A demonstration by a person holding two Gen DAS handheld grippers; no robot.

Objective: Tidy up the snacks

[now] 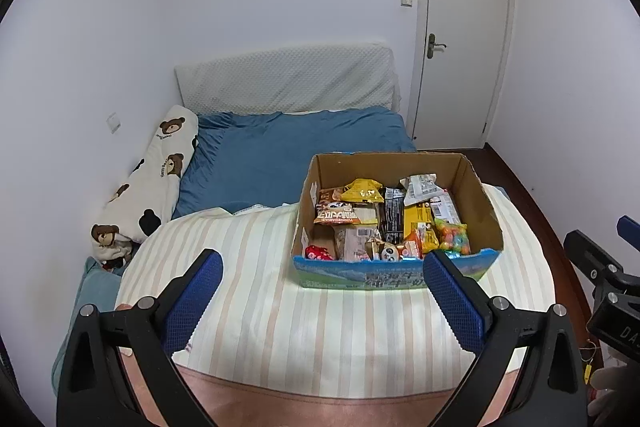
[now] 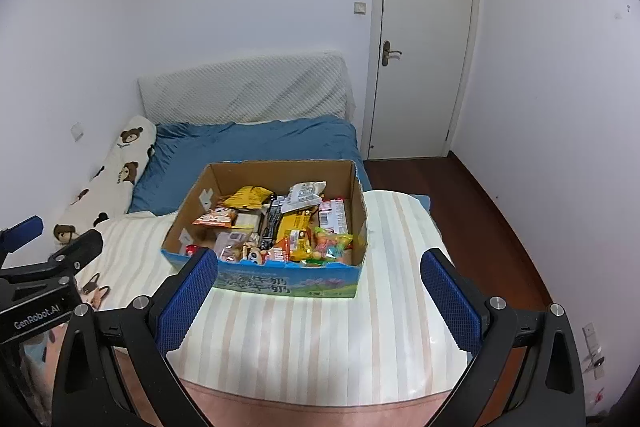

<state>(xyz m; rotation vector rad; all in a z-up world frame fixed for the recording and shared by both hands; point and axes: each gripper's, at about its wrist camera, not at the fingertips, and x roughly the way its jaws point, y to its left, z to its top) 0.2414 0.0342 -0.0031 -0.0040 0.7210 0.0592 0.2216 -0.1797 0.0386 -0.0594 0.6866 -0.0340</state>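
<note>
An open cardboard box [image 1: 480,195] with a blue printed front stands on a striped cream quilt [image 1: 320,327]. It is packed with several snacks: a yellow packet [image 1: 362,189], a black bar [image 1: 392,215], a bag of colourful candy [image 1: 454,235], a panda-faced item [image 1: 388,251]. My left gripper [image 1: 323,259] hangs open just short of the box front, holding nothing. In the right wrist view the same box [image 2: 358,203] lies ahead, and my right gripper [image 2: 319,259] is open and empty before it. The two grippers are side by side; the left gripper [image 2: 60,233] shows at that view's left edge.
The quilt lies on a bed with a blue sheet [image 1: 280,155], a bear-print pillow [image 1: 152,183] along the left wall and a white padded headboard [image 1: 288,75]. A closed white door [image 2: 424,39] and dark wooden floor [image 2: 480,219] lie to the right.
</note>
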